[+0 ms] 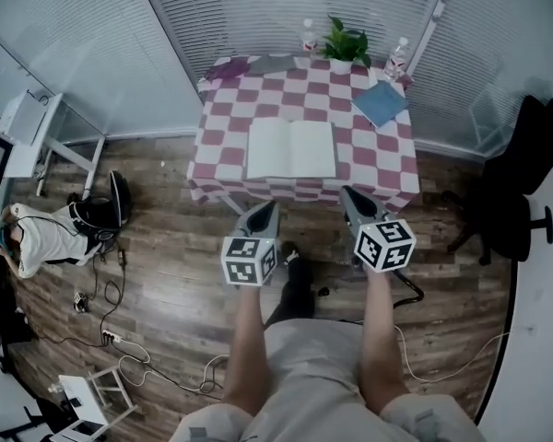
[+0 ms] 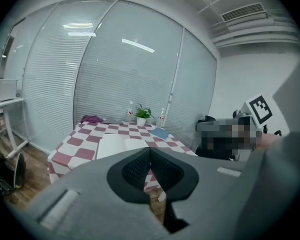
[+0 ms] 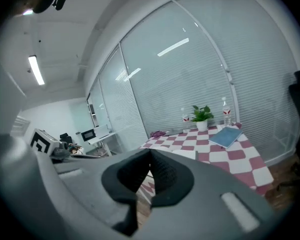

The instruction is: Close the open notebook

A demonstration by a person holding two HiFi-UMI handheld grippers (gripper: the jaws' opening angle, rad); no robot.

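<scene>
Room: an office corner walled by glazed panels with shut white blinds (image 1: 258,12), and a wood-plank floor (image 1: 166,274). Surface: a small table (image 1: 392,175) under a pink-and-white checked cloth, set against the blinds. On it: the open notebook (image 1: 290,148), lying flat with blank pages up, at the middle of the table toward its near edge; a blue closed book (image 1: 381,103) at the far right, well apart from the notebook; a potted plant (image 1: 347,44) in a white pot at the far edge, with one water bottle (image 1: 309,37) on its left and a second bottle (image 1: 397,58) on its right; a purple cloth (image 1: 226,68) at the far left corner. Around the table: a black office chair (image 1: 521,182) at the right, a white desk (image 1: 37,127) at the left, a black bag (image 1: 118,196) and loose cables (image 1: 111,337) on the floor. Left gripper (image 1: 265,212): jaws pressed together, nothing between them, held over the floor short of the table's near edge. Right gripper (image 1: 349,197): pads likewise meeting with nothing between them, near the table's front edge, clear of the notebook.
</scene>
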